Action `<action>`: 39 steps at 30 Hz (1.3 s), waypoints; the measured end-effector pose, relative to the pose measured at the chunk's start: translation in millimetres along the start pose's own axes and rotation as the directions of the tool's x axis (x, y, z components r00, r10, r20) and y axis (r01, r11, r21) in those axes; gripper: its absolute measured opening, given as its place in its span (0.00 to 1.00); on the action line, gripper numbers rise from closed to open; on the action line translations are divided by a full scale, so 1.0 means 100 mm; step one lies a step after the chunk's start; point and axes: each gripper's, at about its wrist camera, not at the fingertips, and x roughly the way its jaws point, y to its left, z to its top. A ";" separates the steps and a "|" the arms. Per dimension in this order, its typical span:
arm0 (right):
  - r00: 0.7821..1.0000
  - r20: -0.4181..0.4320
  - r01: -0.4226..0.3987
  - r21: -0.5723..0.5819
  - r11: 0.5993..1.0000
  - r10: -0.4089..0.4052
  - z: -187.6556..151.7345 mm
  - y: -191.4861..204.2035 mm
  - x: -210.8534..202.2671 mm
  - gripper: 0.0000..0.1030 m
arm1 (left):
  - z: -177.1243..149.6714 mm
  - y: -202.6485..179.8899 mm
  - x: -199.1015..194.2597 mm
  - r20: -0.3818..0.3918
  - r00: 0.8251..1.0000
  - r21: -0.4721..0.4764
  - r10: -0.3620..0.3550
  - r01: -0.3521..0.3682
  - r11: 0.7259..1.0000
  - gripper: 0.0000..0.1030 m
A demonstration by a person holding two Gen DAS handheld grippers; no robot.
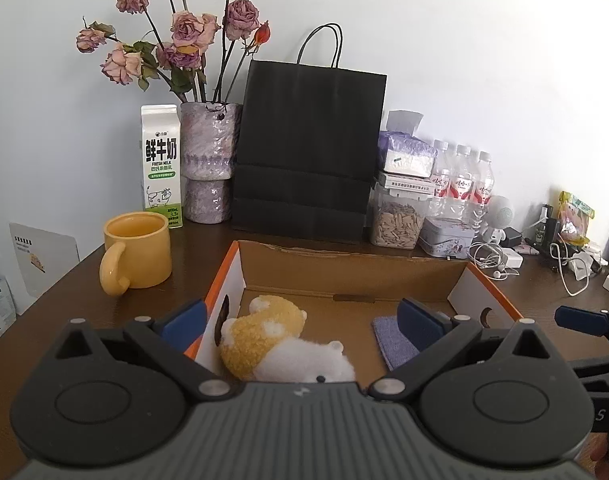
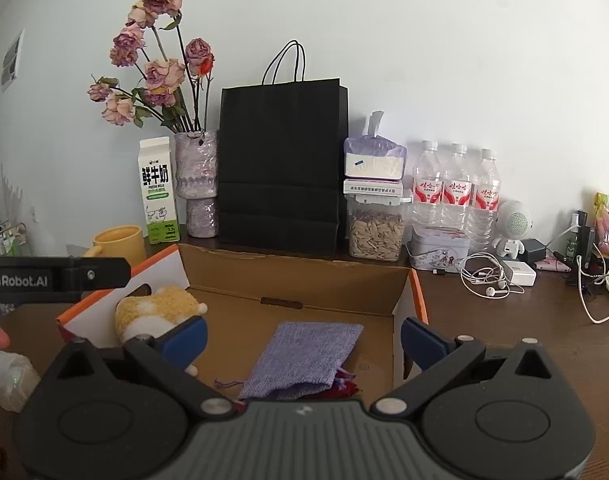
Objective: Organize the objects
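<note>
Over the open cardboard box point(image 1: 344, 268) on the dark tabletop point(image 1: 84, 280), the left gripper point(image 1: 302, 320) hangs with its jaws spread wide and nothing between them. Its blue pads point(image 1: 184, 316) frame the box interior: the left pad sits above the box's orange-edged left wall, the right pad above the box floor near a purple pouch point(image 1: 388, 340). Directly below and between the jaws lies a plush toy point(image 1: 264, 336), yellow and white, resting on the box floor against the left wall; the jaws do not touch it.

The right gripper point(image 2: 304, 340) is likewise released, jaws wide apart and empty. From the right wrist view, the purple pouch point(image 2: 308, 356) lies flat on the box floor between the pads, with something red partly hidden beneath its near end. The plush toy point(image 2: 156, 312) lies at the box's left side, just behind the left pad. The right pad hangs at the box's right wall point(image 2: 418, 300).

Outside the box, a yellow mug point(image 1: 138, 252) stands on the tabletop to the left, near a milk carton point(image 1: 160, 164) and a vase of dried roses point(image 1: 208, 160). A black paper bag point(image 1: 308, 148) stands upright behind the box, with water bottles point(image 1: 462, 180) and a jar of seeds point(image 1: 394, 224) to its right.
</note>
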 end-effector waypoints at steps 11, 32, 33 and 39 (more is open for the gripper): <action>1.000 -0.027 0.005 -0.009 1.000 -0.005 -0.26 0.05 -0.49 1.00 | -0.19 0.15 -0.45 -0.011 1.000 0.041 0.017 -0.016 0.999 1.00; 0.981 -0.193 0.010 0.014 1.000 -0.007 -0.94 0.06 -1.00 1.00 | -0.76 0.56 -0.93 -0.108 0.992 0.067 0.070 -0.063 0.996 1.00; 0.978 -0.208 0.009 0.020 1.000 -0.004 -0.97 0.06 -0.98 1.00 | -0.78 0.59 -0.94 -0.114 0.991 0.063 0.072 -0.066 0.996 1.00; 0.971 -0.240 0.010 0.041 0.999 0.000 -1.03 0.06 -0.91 1.00 | -0.82 0.73 -0.94 -0.136 0.986 0.041 0.099 -0.094 0.995 1.00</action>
